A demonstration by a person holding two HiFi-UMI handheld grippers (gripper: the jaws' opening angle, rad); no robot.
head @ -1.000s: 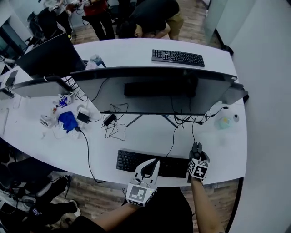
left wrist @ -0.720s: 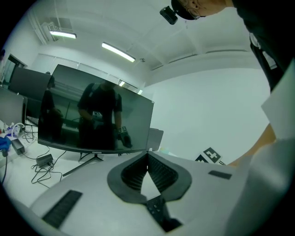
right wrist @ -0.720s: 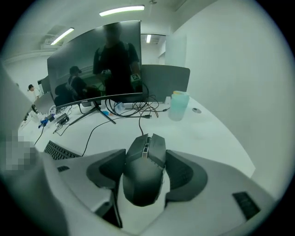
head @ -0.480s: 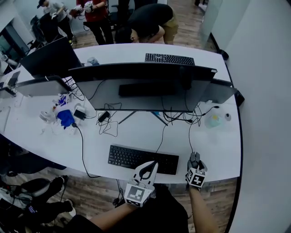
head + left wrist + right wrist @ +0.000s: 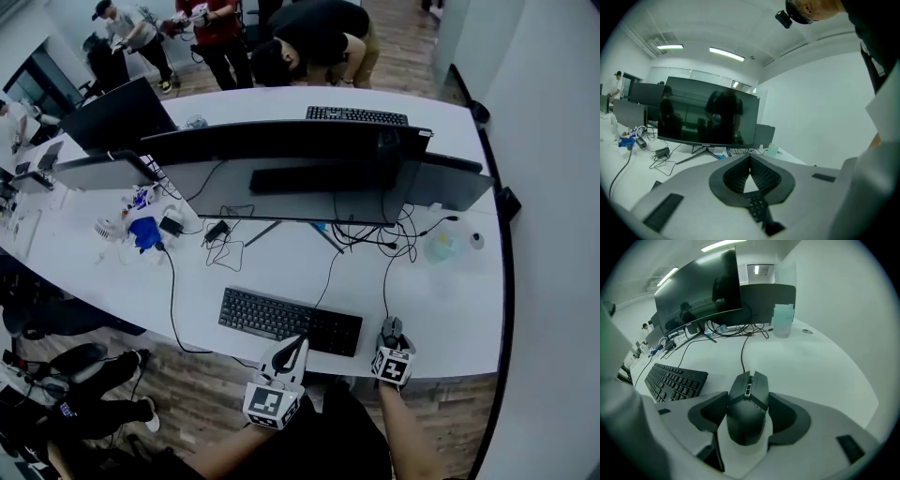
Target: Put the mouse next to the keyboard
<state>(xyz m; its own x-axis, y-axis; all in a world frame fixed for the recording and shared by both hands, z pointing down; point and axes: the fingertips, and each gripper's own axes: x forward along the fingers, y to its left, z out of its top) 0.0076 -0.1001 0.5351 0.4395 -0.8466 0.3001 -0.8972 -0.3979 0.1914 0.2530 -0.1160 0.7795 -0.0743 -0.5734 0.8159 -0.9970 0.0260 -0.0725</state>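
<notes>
A black wired mouse (image 5: 747, 406) lies on the white table (image 5: 815, 366), just right of the black keyboard (image 5: 675, 380). My right gripper (image 5: 749, 404) is shut on the mouse, one pad against each side. The head view shows the mouse (image 5: 391, 329) beyond the right gripper (image 5: 390, 339), near the table's front edge and a little apart from the right end of the keyboard (image 5: 291, 321). My left gripper (image 5: 296, 343) hovers over the keyboard's front edge. Its jaws meet at the tips with nothing between them. In the left gripper view, left gripper (image 5: 750, 161) has keyboard keys (image 5: 757, 206) showing below it.
A wide dark monitor (image 5: 291, 173) stands mid-table with loose cables (image 5: 230, 248) below it. The mouse cable (image 5: 384, 281) runs back toward it. A pale bottle (image 5: 441, 246) sits at the right and blue clutter (image 5: 142, 230) at the left. A second keyboard (image 5: 356, 115) and people are beyond.
The head camera has swung, so the whole table sits differently in view. The right gripper with the mouse seems slightly farther from the keyboard's end. The left gripper stays by the keyboard's front.
</notes>
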